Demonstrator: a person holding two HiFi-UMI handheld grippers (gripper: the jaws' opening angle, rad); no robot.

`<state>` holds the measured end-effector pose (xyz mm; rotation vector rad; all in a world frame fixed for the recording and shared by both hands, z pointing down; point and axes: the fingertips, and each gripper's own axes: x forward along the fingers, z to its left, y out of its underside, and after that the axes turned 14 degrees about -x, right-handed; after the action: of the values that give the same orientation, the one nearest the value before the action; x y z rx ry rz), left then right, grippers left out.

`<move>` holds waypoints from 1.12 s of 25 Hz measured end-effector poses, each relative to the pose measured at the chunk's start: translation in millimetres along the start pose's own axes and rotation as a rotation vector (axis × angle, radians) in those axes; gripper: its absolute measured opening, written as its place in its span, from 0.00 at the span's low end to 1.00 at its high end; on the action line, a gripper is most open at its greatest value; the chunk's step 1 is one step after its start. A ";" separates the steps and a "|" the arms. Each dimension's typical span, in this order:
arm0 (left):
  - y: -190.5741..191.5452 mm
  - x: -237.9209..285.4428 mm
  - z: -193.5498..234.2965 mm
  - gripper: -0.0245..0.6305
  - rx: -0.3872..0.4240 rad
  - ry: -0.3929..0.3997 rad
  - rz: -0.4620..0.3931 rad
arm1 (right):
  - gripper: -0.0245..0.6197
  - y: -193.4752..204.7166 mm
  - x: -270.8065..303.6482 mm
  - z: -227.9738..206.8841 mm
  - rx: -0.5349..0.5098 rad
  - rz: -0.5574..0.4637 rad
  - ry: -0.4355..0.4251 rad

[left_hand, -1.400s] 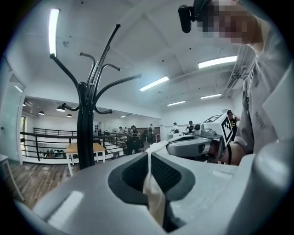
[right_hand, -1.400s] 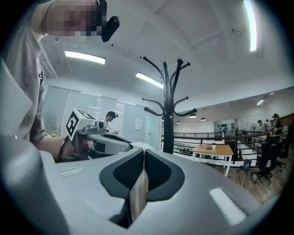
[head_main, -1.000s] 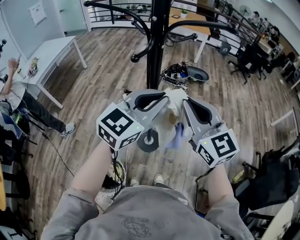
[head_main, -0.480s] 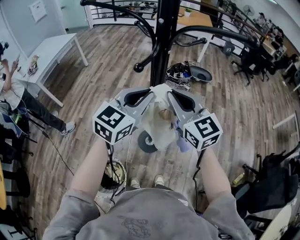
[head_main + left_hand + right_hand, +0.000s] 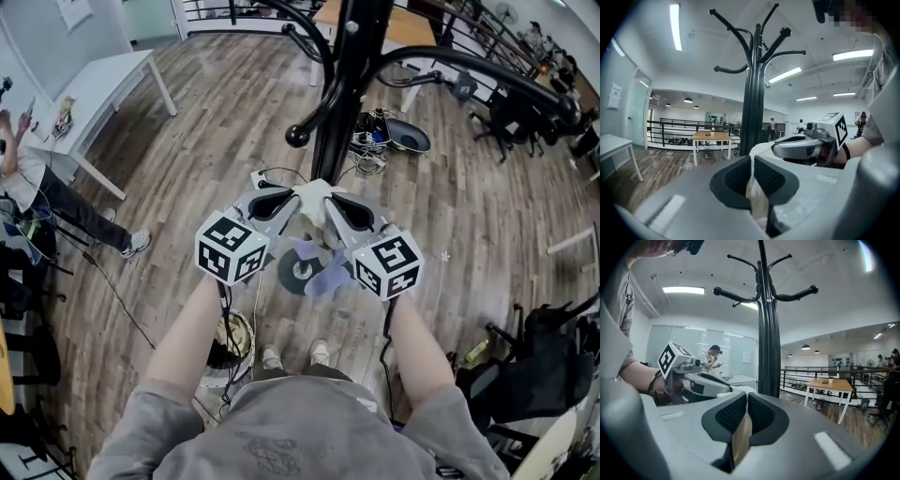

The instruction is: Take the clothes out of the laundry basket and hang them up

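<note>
Gripping one pale garment [image 5: 313, 194], the left gripper [image 5: 289, 201] and right gripper [image 5: 334, 204] each clamp its cloth, plain in their own views. Only the head view shows a lavender part, perhaps a sleeve, dangling before the coat stand [image 5: 343, 84]; the grippers hide the rest.

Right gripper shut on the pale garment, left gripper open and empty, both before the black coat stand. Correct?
No: the left gripper view shows the left gripper also shut on the pale garment. The right gripper grips it, before the black coat stand.
</note>
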<state>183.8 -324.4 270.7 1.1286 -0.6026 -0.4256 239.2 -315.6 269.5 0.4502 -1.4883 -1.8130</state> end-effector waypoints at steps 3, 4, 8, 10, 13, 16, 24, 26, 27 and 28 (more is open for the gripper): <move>9.2 3.6 3.5 0.08 -0.016 0.000 0.017 | 0.10 12.4 1.6 1.2 0.028 0.019 -0.011; 10.5 4.8 4.9 0.08 -0.029 -0.002 0.017 | 0.11 16.3 1.0 -0.3 0.045 0.023 -0.008; 8.4 4.8 13.9 0.07 -0.124 -0.008 -0.010 | 0.08 36.2 -10.3 -16.9 0.154 0.037 0.035; 7.1 4.4 16.8 0.07 -0.138 -0.008 -0.014 | 0.08 48.7 -17.8 -22.5 0.178 0.060 0.043; 9.2 4.5 20.6 0.07 -0.134 -0.017 -0.005 | 0.14 67.7 -28.7 -27.4 0.204 0.097 0.055; 16.4 3.3 25.7 0.07 -0.131 -0.036 0.008 | 0.24 82.8 -38.6 -24.1 0.243 0.121 0.041; 74.6 0.7 53.3 0.07 -0.127 -0.129 0.104 | 0.25 99.4 -38.5 -10.2 0.254 0.156 0.026; 92.0 0.9 58.8 0.07 -0.142 -0.147 0.128 | 0.25 99.2 -38.1 -8.8 0.259 0.152 0.027; 100.4 1.9 60.3 0.07 -0.151 -0.151 0.140 | 0.25 99.5 -38.3 -8.8 0.262 0.150 0.029; 108.4 3.3 61.1 0.07 -0.161 -0.153 0.150 | 0.25 100.0 -38.6 -9.0 0.265 0.147 0.031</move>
<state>148.8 -328.7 390.1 0.8963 -0.7677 -0.4256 302.7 -299.7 355.0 0.4811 -1.7015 -1.4959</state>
